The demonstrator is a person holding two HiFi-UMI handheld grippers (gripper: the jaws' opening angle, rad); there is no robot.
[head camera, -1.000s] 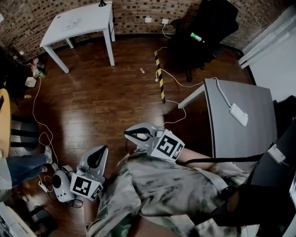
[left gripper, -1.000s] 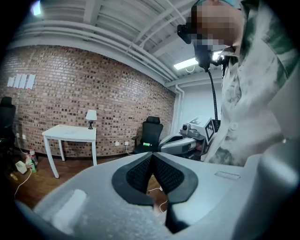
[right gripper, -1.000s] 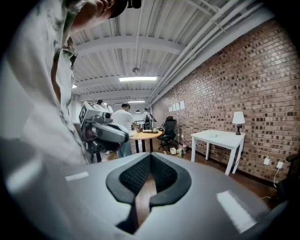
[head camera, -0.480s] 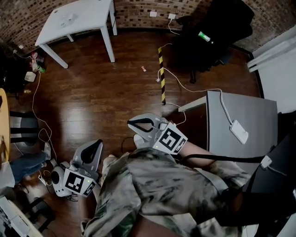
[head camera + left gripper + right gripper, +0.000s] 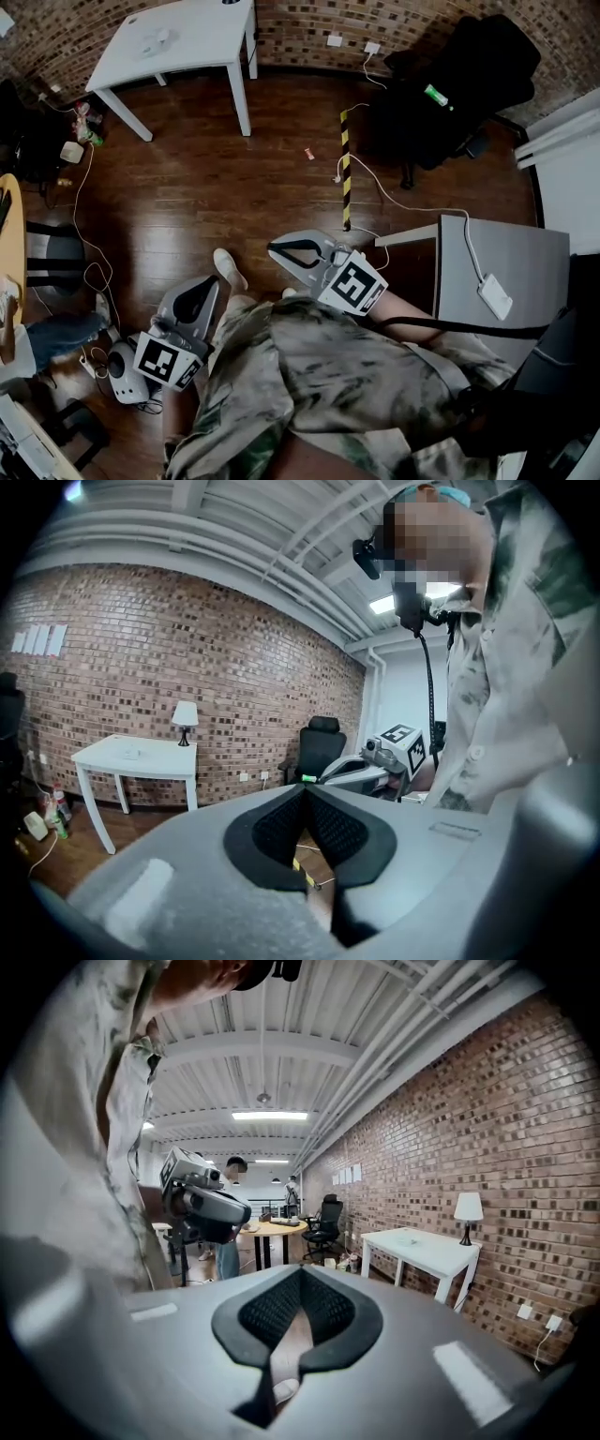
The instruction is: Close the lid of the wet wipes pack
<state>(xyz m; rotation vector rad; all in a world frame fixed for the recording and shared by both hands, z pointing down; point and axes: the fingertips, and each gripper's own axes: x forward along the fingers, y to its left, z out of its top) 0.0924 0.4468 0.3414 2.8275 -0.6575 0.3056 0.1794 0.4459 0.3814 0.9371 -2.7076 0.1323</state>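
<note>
No wet wipes pack can be made out for certain. A small pale object point(image 5: 156, 39) lies on the white table point(image 5: 187, 42) by the brick wall, too small to identify. My left gripper point(image 5: 208, 285) is held low by my left hip, its jaws shut with nothing between them. Its own view has the left gripper point(image 5: 306, 789) aimed across the room, with the white table point(image 5: 136, 757) and its lamp far behind. My right gripper point(image 5: 275, 250) is held in front of my chest, also shut and empty. The right gripper point(image 5: 300, 1273) faces the white table point(image 5: 422, 1244).
A black office chair point(image 5: 459, 84) stands at the back right. A grey desk point(image 5: 511, 267) with a white adapter point(image 5: 494, 296) is at my right. A yellow-black strip point(image 5: 345, 169) and cables cross the wood floor. Another person's leg point(image 5: 56, 334) is at the left.
The head view has shifted, so the white table and chair sit further right in the frame. A shoe now shows ahead of my body. Both grippers stay shut near my torso.
</note>
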